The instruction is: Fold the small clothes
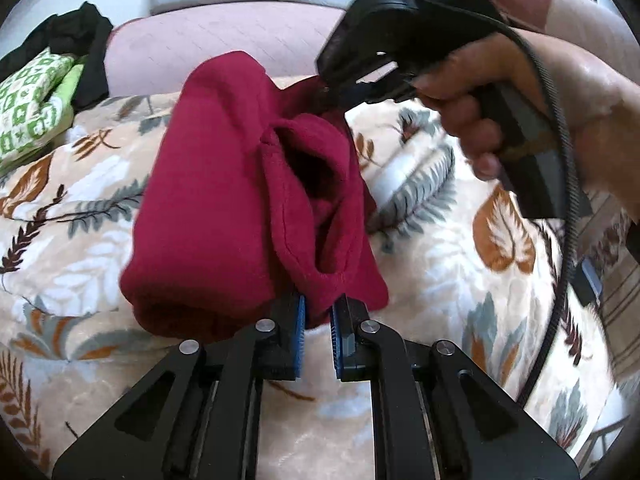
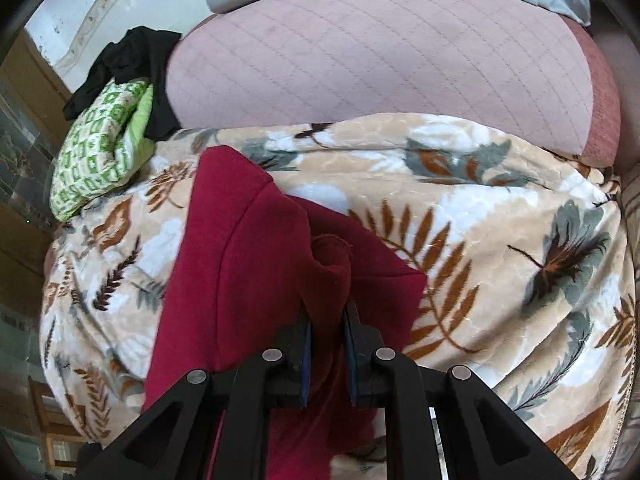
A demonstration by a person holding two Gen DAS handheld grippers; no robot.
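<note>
Floral blanket (image 2: 460, 208) spread over a bed, cream with brown and grey leaves; pink quilted cover (image 2: 360, 52) beyond it at the far side. Far left: folded green-patterned cloth (image 2: 100, 148) with a black garment (image 2: 136, 60) draped just behind it. Dark red garment (image 1: 224, 200) held up off the blanket between both tools, bunched and hanging in loose folds, an opening gaping toward the left wrist camera. Left gripper (image 1: 318, 320) clamped on the near lower edge of the red fabric, blue pads (image 1: 301, 320) pressed into it. Right gripper (image 2: 327, 328) likewise closed on a bunched fold of the same garment, seen in the left view pinching its far upper corner, person's hand (image 1: 516, 120) around the handle.
</note>
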